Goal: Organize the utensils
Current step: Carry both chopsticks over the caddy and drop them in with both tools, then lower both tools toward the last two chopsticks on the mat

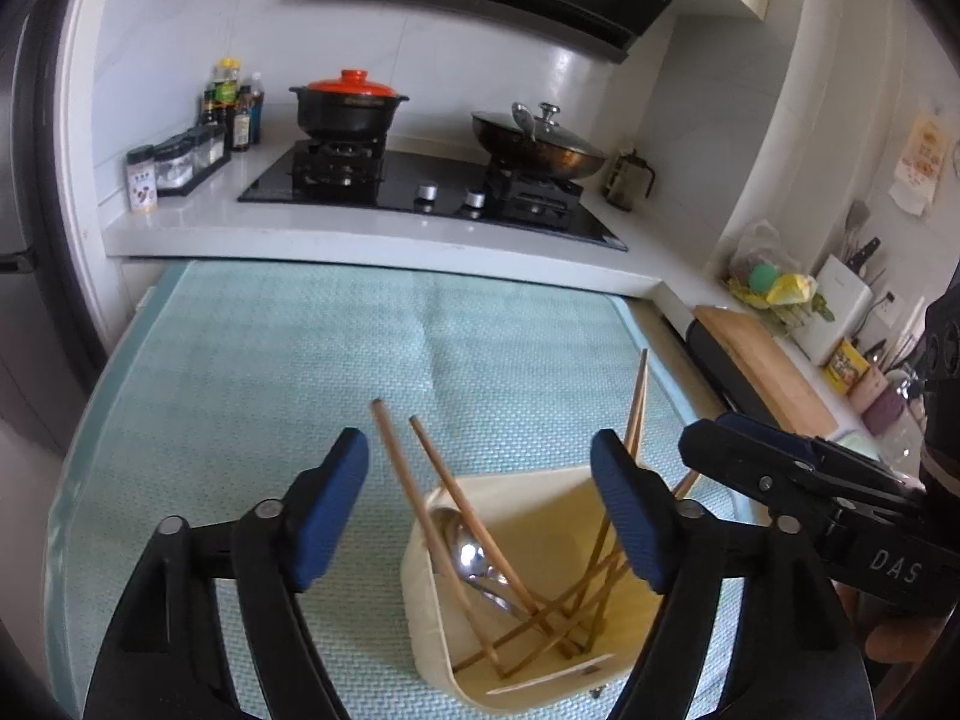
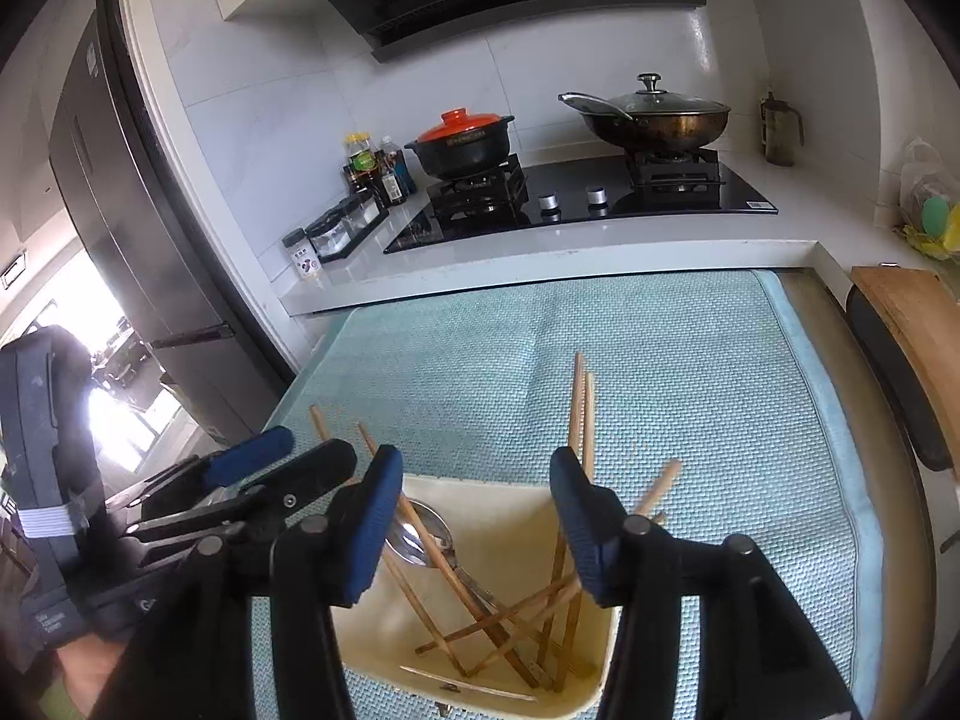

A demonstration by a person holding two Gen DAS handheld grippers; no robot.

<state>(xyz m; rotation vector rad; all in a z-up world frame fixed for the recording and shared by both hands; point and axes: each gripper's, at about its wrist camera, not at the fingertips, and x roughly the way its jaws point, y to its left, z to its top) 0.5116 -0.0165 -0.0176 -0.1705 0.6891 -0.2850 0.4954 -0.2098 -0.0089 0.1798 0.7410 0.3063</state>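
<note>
A cream utensil bin point(image 1: 540, 648) sits on the pale green mat point(image 1: 270, 372) that covers the worktop, and everything else is placed here against that bin. Inside it, wooden chopsticks point(image 1: 456, 498) lean crossed against one another, their lower ends gathered at the bin's floor and their upper ends sticking out over the rim in several directions; one pair point(image 2: 581, 414) stands nearly upright at the bin's far side. A metal spoon point(image 1: 471, 558) lies among them, bowl up against the bin's far left wall. The left claw point(image 1: 480, 516) hangs just above the bin with its blue pads spread wide, one pad to the left of the bin and the other over its right rim, pinching nothing. The right claw point(image 2: 477, 525) hovers over the same bin from the right, its pads also parted, with chopsticks and spoon visible in the gap but not pressed by either pad. Beyond the bin, past the mat's far edge, a stove point(image 1: 432, 192) carries a black pot with an orange lid point(image 1: 351, 105) and a lidded wok point(image 2: 654, 114).
</note>
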